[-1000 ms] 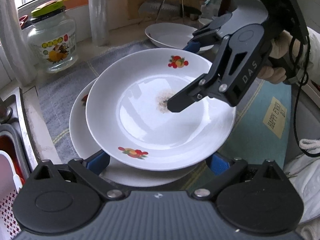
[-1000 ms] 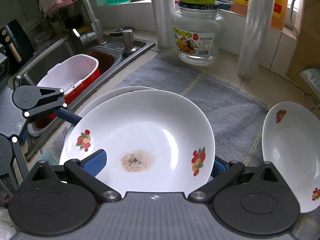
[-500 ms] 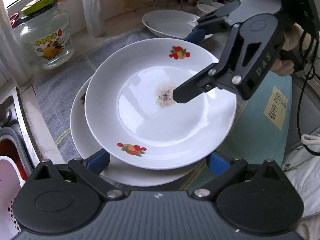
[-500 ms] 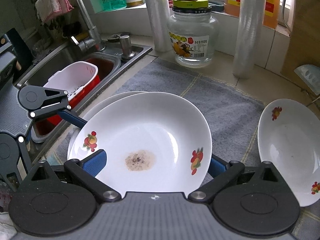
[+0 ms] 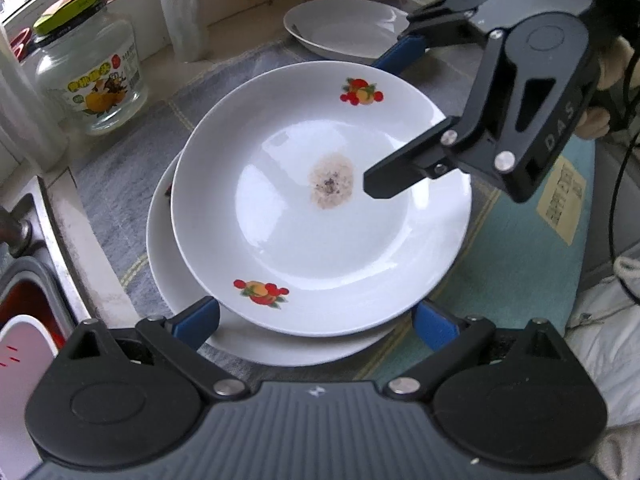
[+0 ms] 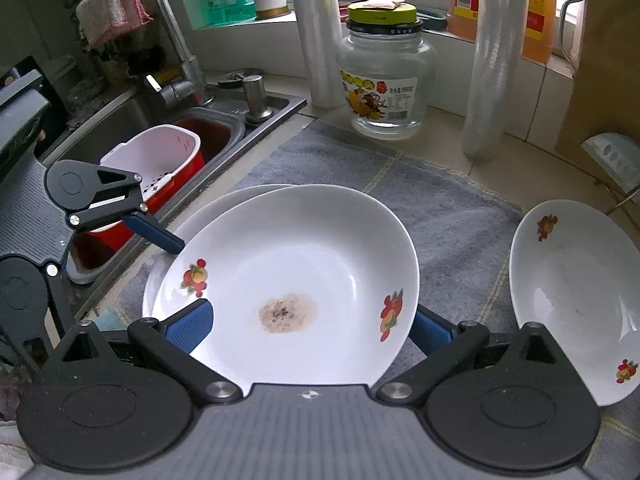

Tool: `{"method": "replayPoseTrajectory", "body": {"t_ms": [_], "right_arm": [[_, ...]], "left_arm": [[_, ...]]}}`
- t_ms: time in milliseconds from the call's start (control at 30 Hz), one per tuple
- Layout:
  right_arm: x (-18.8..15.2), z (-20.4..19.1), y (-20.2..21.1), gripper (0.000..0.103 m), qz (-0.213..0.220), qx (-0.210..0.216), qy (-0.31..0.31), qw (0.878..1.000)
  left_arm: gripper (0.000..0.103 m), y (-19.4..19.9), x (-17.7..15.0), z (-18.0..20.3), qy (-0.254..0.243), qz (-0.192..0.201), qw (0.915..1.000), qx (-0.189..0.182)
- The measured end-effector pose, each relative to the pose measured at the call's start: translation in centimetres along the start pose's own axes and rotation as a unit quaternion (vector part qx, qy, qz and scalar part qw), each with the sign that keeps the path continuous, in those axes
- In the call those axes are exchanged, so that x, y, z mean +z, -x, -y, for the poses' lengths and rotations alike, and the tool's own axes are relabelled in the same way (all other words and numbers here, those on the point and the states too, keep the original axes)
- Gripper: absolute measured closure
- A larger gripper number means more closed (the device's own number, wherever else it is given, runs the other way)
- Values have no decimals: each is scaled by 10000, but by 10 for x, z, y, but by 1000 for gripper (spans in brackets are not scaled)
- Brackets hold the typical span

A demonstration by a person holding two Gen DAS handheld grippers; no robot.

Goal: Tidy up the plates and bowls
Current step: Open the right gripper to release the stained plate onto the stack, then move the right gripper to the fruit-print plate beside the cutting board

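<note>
The top plate is a glossy white ceramic dish, round and shallow, bearing two printed fruit motifs on its rim and a brownish speckled residue patch at its centre. It is sitting on a second white plate of the same shape, offset so that the lower rim is showing on the sink side. Both plates are resting on a grey woven mat with a coarse towel texture.

Relative to the top plate, a third white plate, empty apart from faint smears, is lying just beside it on the side away from the sink. A clear glass jar with a yellow-green lid is standing beyond the plate near the window ledge; its contents cannot be determined. A white perforated plastic basket is sitting in the steel sink.

The right gripper is spreading its blue-padded fingers wide on both sides of the top plate. The left gripper is likewise spreading wide at the stack's near edge; contact cannot be determined for either.
</note>
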State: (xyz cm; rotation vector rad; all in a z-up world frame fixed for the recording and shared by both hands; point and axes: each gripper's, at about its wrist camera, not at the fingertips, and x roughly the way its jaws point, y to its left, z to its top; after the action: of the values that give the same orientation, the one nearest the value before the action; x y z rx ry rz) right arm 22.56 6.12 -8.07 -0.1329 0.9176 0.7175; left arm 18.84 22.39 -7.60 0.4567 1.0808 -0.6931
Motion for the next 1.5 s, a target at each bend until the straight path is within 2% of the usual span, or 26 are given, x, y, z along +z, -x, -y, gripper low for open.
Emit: {"method": "replayPoseTrajectory", "body": {"t_ms": [600, 833, 1000, 1167, 1500], "right_arm": [[-7, -9, 4, 0, -79, -134, 195, 9997], [-13, -17, 10, 0, -23, -337, 374, 9987], [-19, -26, 16, 0, 50, -642, 580, 9962], [-24, -35, 20, 0, 118, -864, 729, 9935], [-28, -46, 29, 0, 259, -1056, 806, 9908]], "left_arm": [[1, 4, -8, 5, 25, 173, 9997, 166], [1, 12, -22, 9, 89, 408, 9982, 426], [1, 18, -36, 12, 275, 643, 9959, 581], [1, 22, -47, 18, 567, 999, 9905, 750], [1, 40, -60, 33, 1233, 1843, 9702, 982]]}}
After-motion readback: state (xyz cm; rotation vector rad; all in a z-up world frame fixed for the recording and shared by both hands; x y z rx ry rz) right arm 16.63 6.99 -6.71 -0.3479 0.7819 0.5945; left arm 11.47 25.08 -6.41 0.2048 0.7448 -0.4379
